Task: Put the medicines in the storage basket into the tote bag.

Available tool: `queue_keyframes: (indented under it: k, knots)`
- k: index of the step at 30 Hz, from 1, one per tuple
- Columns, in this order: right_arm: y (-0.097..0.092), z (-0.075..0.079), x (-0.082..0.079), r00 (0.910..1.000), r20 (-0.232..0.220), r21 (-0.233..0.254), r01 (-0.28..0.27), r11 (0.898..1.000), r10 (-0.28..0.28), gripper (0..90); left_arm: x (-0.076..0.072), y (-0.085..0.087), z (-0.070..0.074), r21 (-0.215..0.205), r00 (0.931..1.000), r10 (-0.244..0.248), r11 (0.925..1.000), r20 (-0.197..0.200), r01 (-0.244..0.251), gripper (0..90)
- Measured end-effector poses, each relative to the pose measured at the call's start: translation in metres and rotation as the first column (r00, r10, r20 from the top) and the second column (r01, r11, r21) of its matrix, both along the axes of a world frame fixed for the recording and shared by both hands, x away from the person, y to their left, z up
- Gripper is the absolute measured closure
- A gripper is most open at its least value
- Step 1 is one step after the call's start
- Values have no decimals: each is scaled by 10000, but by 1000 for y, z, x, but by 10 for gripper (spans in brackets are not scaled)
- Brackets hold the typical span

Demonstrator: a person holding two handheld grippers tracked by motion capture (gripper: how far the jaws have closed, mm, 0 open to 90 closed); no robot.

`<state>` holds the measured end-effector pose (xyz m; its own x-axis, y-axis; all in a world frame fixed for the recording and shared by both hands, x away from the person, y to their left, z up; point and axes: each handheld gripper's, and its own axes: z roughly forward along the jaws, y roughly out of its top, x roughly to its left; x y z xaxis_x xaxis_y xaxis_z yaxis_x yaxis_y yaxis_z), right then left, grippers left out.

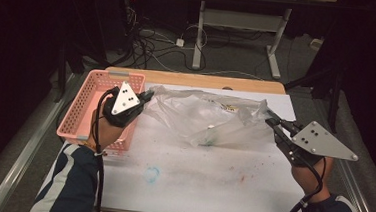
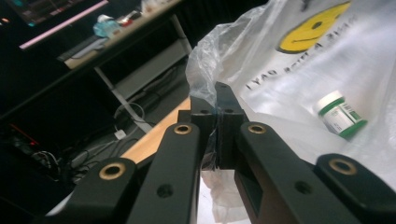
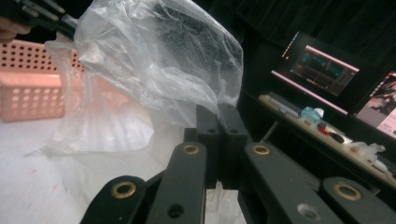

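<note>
A clear plastic bag (image 1: pixel 202 118) with a yellow smiley print (image 2: pixel 313 30) hangs stretched between my two grippers above the white table. My left gripper (image 1: pixel 148 96) is shut on the bag's left edge (image 2: pixel 212 70), next to the pink basket. My right gripper (image 1: pixel 271 121) is shut on the bag's right edge (image 3: pixel 219 95). Inside the bag lies a small white jar with a green lid and label (image 2: pixel 340 114). In the right gripper view the far left gripper (image 3: pixel 44 14) pinches the bag's other side.
A pink perforated basket (image 1: pixel 83 109) stands at the table's left, under my left hand. The white table cover (image 1: pixel 195 181) has faint blue and red stains. Cables and desk legs lie on the floor beyond the table. Lit monitors (image 3: pixel 322 65) stand on a side desk.
</note>
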<state>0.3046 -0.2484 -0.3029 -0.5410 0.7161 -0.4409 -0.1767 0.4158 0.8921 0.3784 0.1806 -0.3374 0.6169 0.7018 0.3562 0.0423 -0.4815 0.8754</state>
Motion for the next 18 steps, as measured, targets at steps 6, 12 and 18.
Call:
queue_keyframes:
  k: [6,12,18]
  knots:
    - [2,12,3,9996,289,68,43,10000,-45,900,-3,5,11,-213,9995,106,9997,311,-99,870]
    - [0,30,5,9980,609,353,150,9993,-171,900,-5,8,24,-470,9979,127,9988,634,-97,870]
    - [2,52,3,9929,1162,490,192,9986,-248,900,-6,9,34,-766,9962,167,9970,851,-102,869]
